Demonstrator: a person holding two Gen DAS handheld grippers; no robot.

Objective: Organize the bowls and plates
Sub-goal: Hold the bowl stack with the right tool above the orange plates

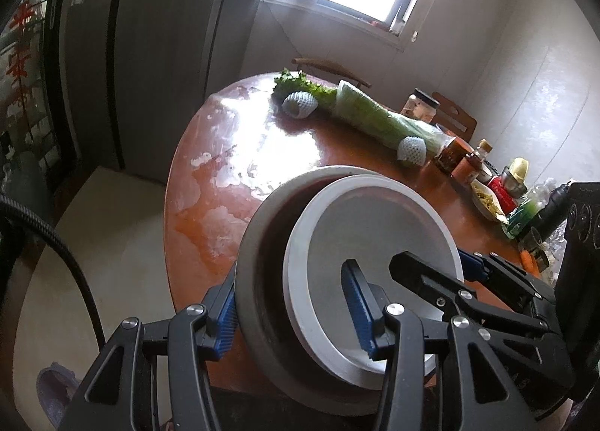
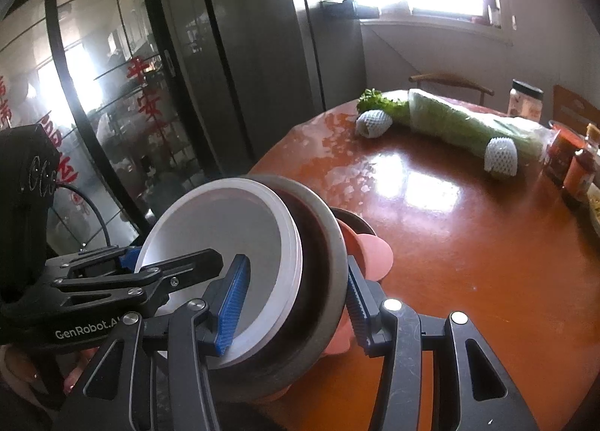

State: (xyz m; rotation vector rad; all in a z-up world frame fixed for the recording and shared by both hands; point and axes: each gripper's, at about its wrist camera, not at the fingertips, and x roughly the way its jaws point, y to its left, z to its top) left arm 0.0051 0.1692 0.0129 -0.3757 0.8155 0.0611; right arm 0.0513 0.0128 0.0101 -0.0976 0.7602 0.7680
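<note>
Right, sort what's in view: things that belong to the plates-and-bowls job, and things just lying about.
Job:
- white plate
- grey bowl under it
- pink dish beneath the stack
- left tool and right tool, each clamped on the stack

Lying about:
- wrapped greens
- two foam fruit nets
- jars and bottles
- snack packets

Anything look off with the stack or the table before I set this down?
Yes: the white plate sits off-centre in the grey bowl, and the whole stack is tilted between both grippers. The table has pale, blotchy patches near its far edge, worn finish or residue; I cannot tell which.
</note>
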